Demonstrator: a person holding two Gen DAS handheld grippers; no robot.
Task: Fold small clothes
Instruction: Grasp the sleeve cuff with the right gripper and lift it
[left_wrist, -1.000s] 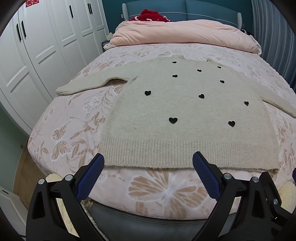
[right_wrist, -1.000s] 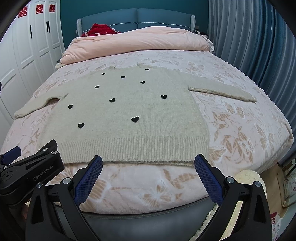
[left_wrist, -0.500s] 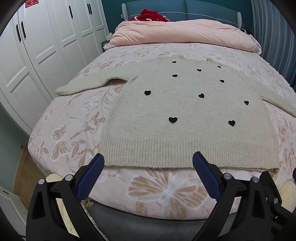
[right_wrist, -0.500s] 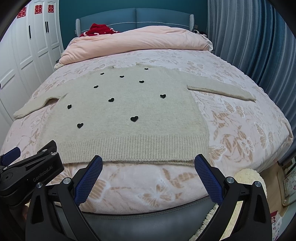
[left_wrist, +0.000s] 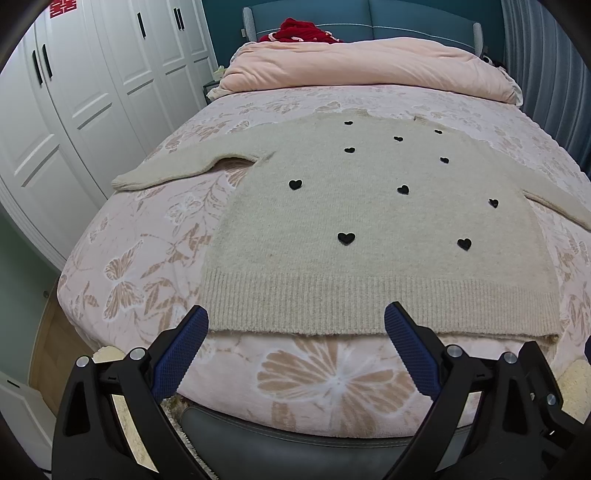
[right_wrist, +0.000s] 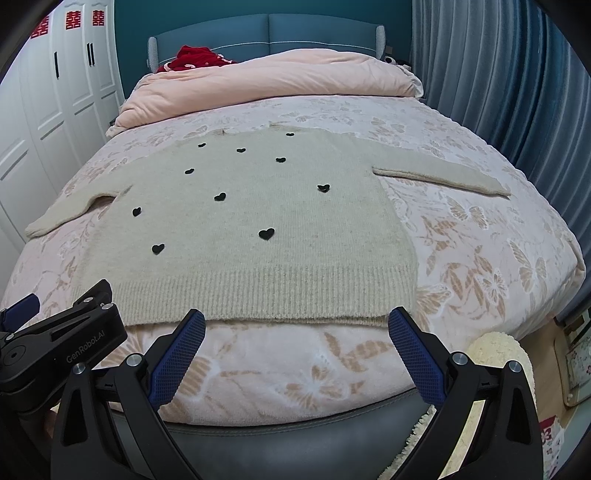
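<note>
A bed (left_wrist: 155, 280) is occupying most of the room, wearing a pink floral cover, with a folded peach duvet (left_wrist: 369, 66) and a red item (left_wrist: 299, 31) lying against the blue padded headboard (right_wrist: 314, 31). White wardrobe doors (left_wrist: 74, 103) with dark handles are standing along one side, and blue-grey curtains (right_wrist: 517, 92) are hanging along the other. A teal wall (right_wrist: 133, 48) is showing behind the headboard, and wood flooring (left_wrist: 48, 339) and a cream shaggy rug (right_wrist: 495, 350) are showing beside the bed's foot.
</note>
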